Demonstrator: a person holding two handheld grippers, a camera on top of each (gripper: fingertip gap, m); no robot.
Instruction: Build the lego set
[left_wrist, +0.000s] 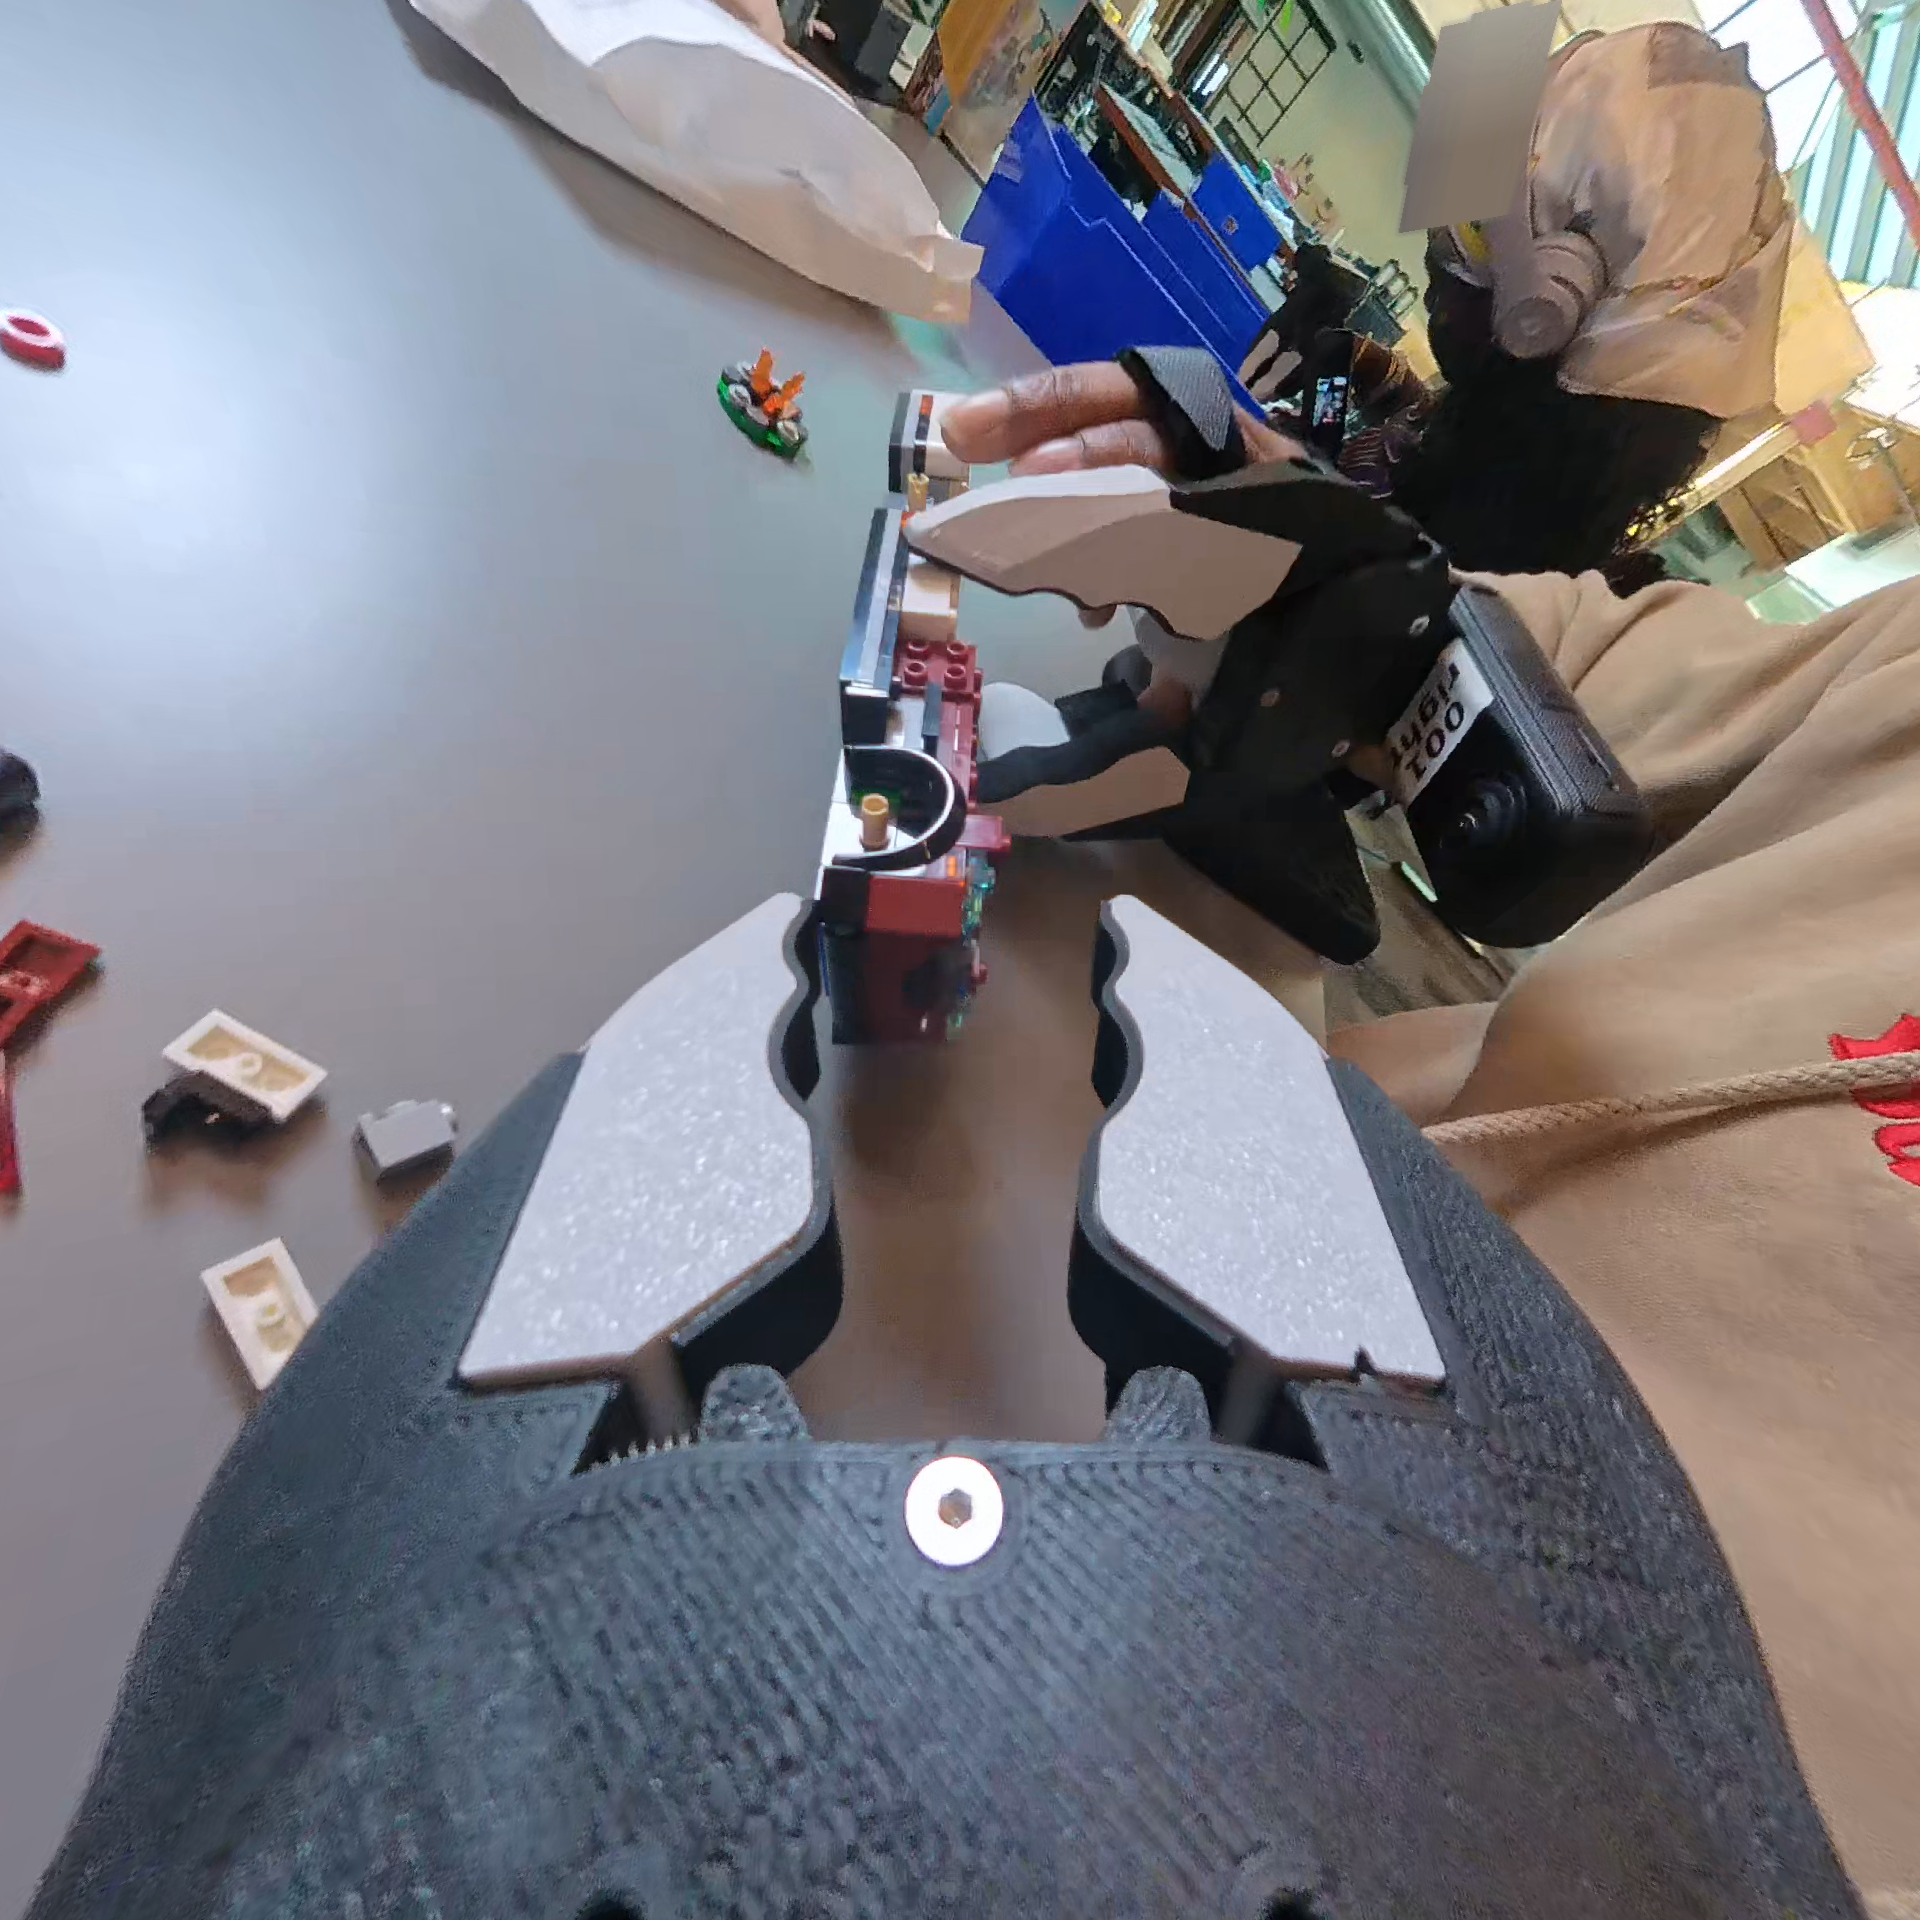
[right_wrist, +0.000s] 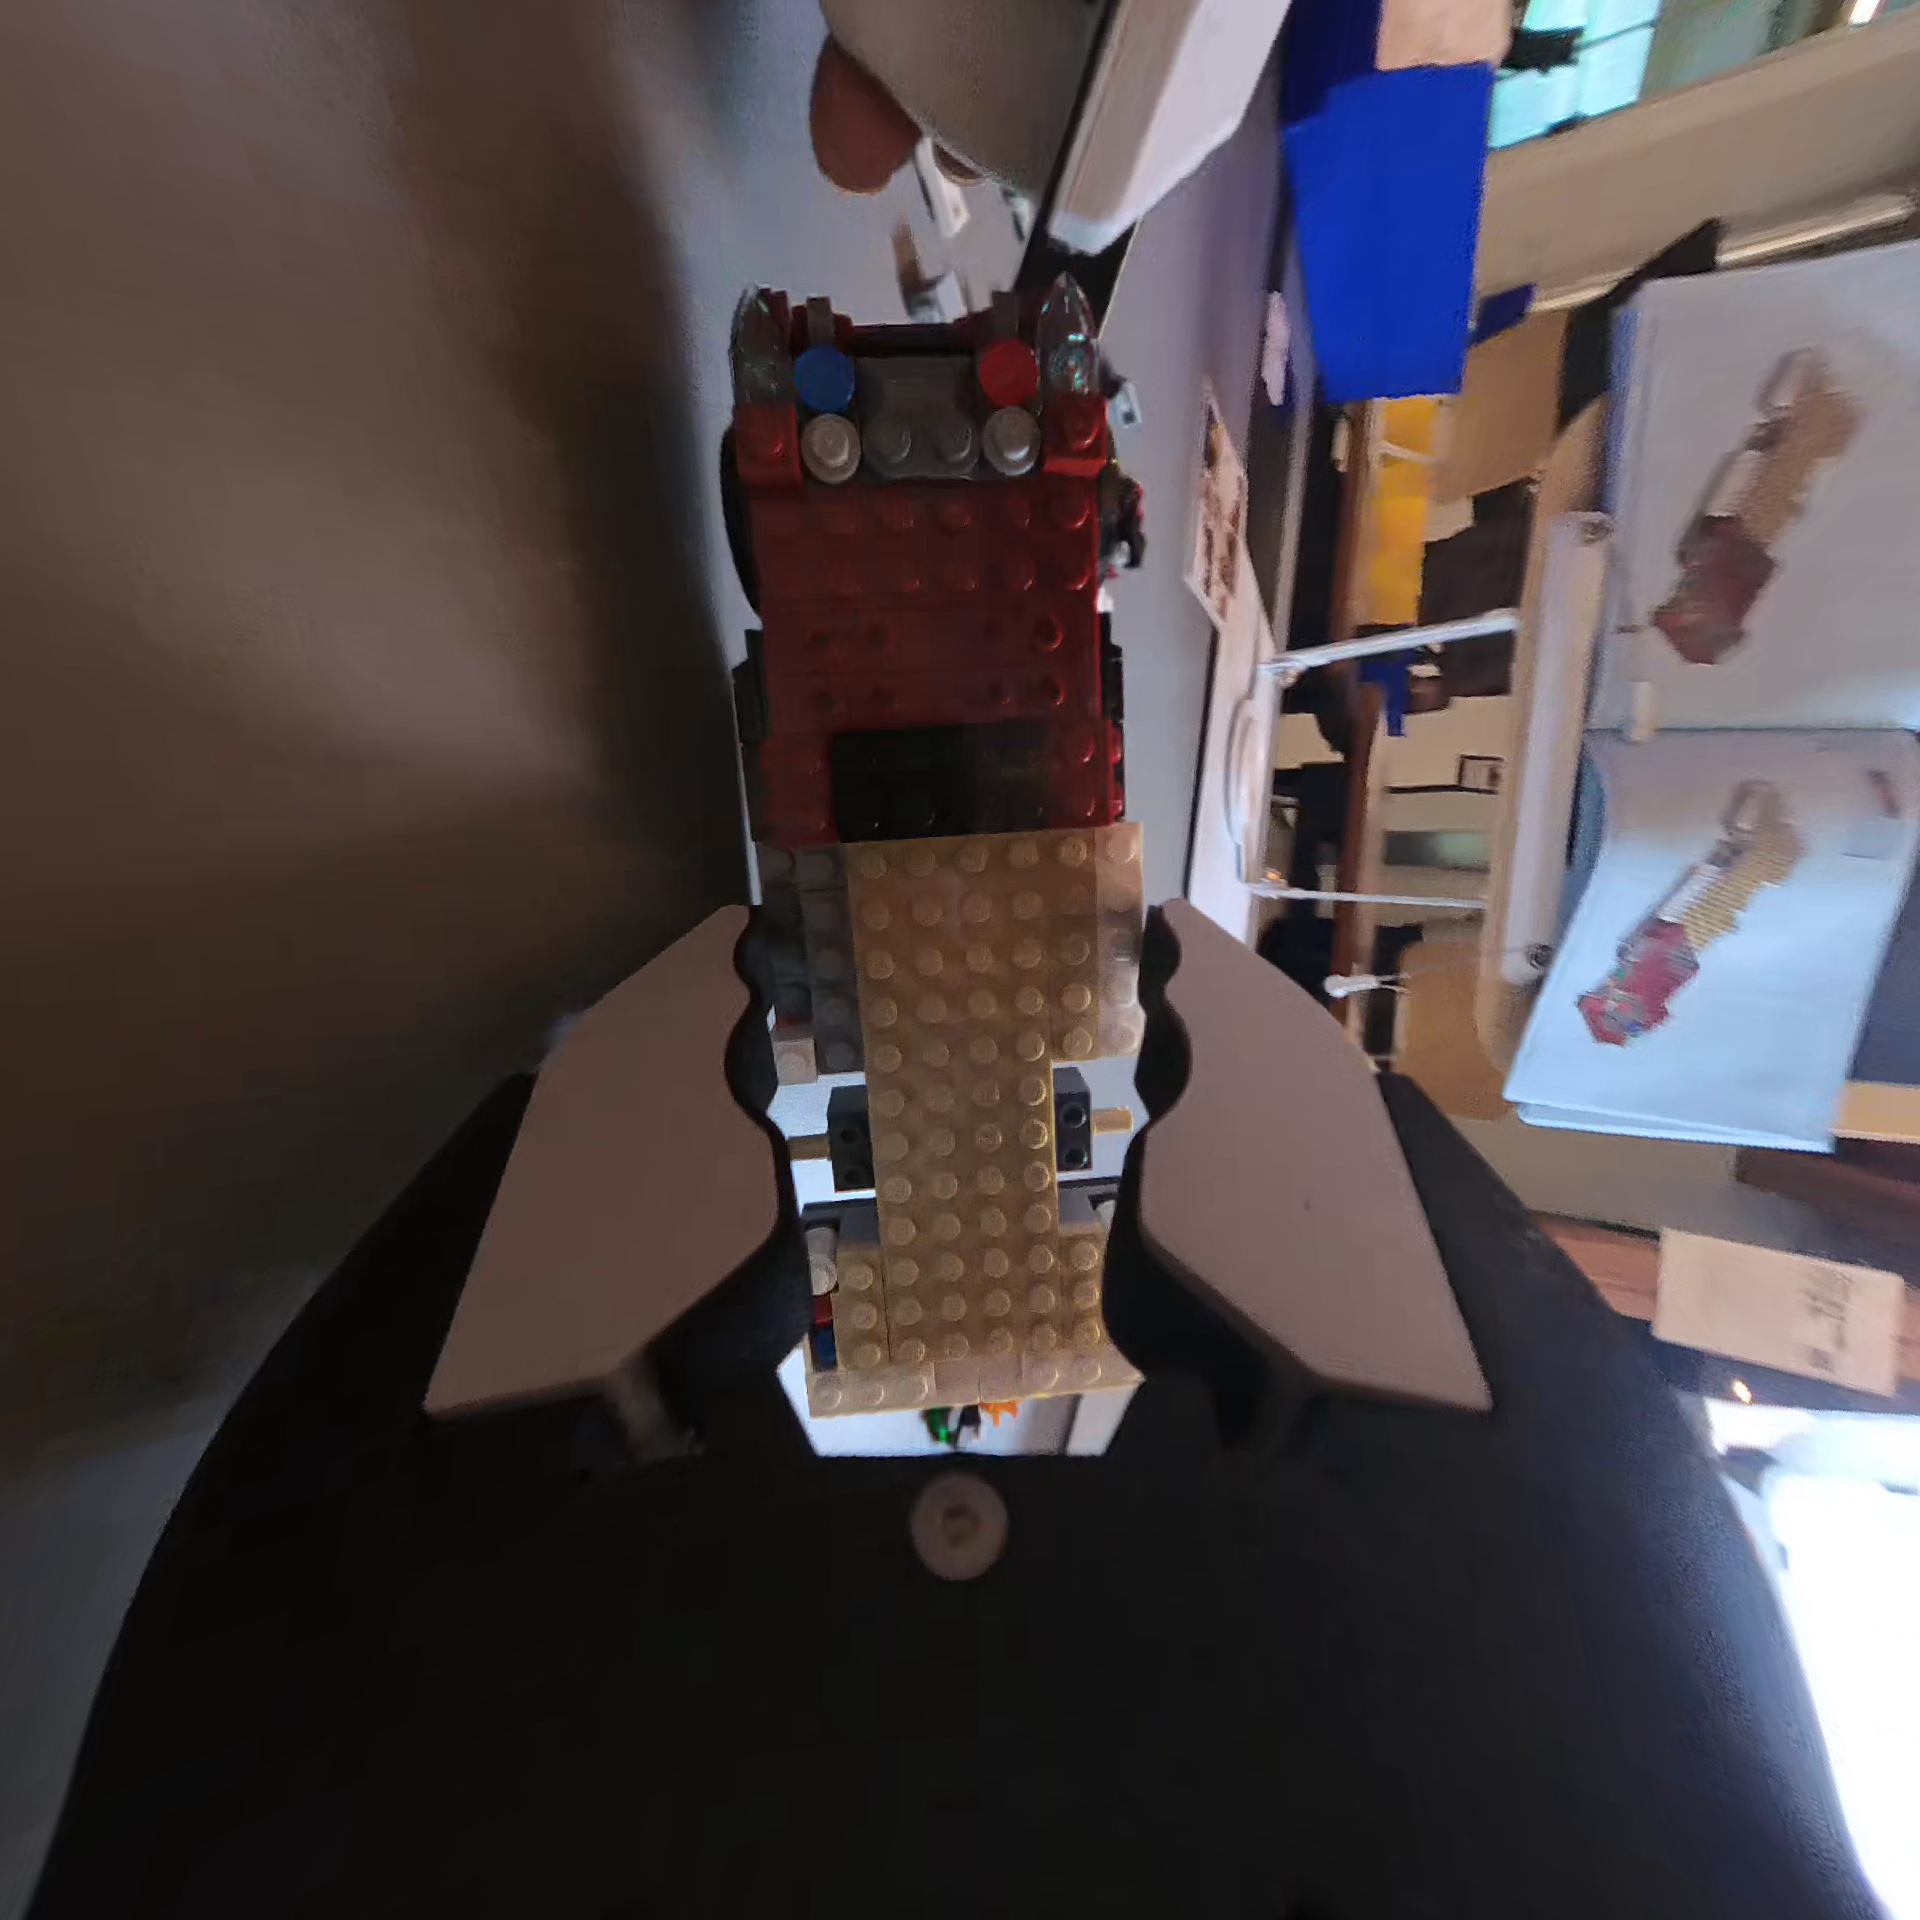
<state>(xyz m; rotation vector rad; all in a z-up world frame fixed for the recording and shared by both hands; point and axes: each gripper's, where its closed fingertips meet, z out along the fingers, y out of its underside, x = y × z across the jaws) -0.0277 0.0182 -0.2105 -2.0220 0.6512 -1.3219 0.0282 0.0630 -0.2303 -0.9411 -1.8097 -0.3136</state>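
Brick-built truck (right_wrist: 935, 644) clamped in right jaws, left jaws wide at its red cab, loose bricks (left_wrist: 244, 1070) nearby on table (left_wrist: 416, 623).

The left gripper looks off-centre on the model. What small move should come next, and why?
Probably shift the left gripper sideways, toward the finger beside the model, to centre it: the model's red end sits right by that finger while the other stands well clear. The right gripper holds the tan end.
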